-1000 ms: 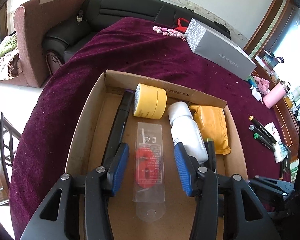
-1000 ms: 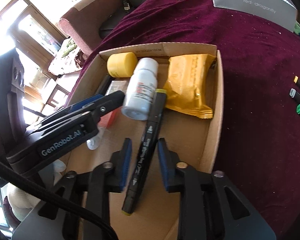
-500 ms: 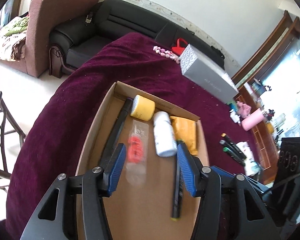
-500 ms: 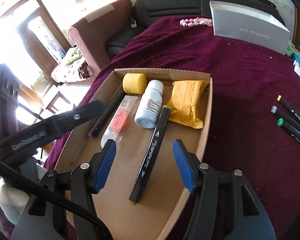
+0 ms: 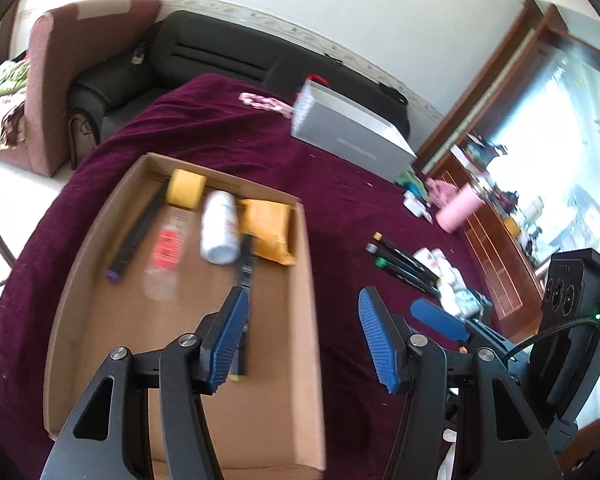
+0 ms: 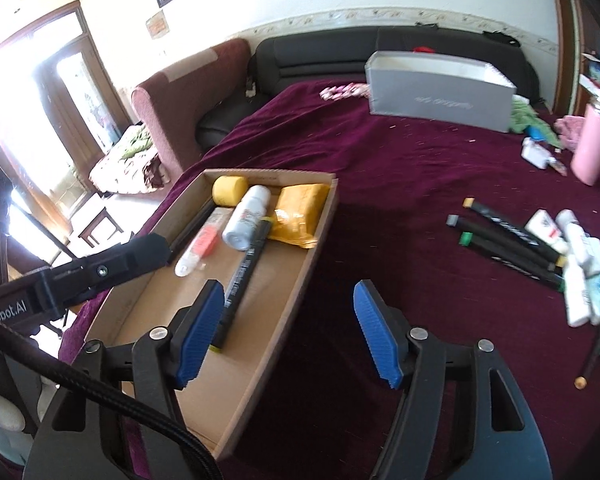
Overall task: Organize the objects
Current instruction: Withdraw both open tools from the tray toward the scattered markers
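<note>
Left gripper (image 5: 300, 344): hovering above the cardboard box (image 5: 305, 320), jaws opening, nothing between them. Lying inside the box: yellow tape roll (image 5: 186, 189), white bottle (image 5: 219, 228), orange packet (image 5: 269, 232), purple-tipped black marker (image 5: 136, 240), clear sleeve with red contents (image 5: 166, 250), second black marker (image 5: 244, 280) partly hidden behind the left blue pad (image 5: 228, 344). Resting on the maroon cloth (image 5: 228, 128): three markers (image 5: 404, 260) right of the box, grey carton (image 5: 352, 136) beyond, pink bottle (image 5: 458, 210) lying near the far edge. Showing at lower right: right gripper's blue pad (image 5: 440, 320).
</note>
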`<state>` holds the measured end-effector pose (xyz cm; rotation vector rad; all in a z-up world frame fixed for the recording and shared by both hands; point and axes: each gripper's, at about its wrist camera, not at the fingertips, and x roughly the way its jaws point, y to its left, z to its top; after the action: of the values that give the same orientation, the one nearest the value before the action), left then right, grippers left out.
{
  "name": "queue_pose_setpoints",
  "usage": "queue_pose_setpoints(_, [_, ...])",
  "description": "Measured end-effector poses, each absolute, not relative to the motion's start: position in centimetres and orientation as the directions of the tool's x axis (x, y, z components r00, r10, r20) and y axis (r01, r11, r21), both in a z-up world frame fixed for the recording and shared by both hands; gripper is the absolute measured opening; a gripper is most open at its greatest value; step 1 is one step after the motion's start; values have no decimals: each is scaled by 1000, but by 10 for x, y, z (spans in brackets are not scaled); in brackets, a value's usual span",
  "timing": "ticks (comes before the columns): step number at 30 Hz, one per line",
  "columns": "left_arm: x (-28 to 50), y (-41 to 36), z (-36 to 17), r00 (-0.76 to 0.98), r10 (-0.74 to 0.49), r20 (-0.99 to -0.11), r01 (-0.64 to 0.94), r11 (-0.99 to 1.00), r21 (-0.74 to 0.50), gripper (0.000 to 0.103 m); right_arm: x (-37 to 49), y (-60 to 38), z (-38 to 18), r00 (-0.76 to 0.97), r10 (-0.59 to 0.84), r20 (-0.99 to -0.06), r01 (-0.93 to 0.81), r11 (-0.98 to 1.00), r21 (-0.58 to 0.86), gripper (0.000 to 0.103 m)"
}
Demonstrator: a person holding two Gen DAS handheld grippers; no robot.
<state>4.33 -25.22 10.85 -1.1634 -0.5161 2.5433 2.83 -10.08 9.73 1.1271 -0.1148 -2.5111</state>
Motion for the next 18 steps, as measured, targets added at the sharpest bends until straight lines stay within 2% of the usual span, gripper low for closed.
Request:
queue_pose_setpoints(7, [59,-201,113,-598,448,-665,-193,-885,-423,52,48,-49,104,-654,-342,-674,254,-939,230,71])
queue_pose_setpoints(18, [63,-139,99,-520,463,-718,-251,-886,-389,52,54,21,92,-686,-294,-666,147,-952,270,77])
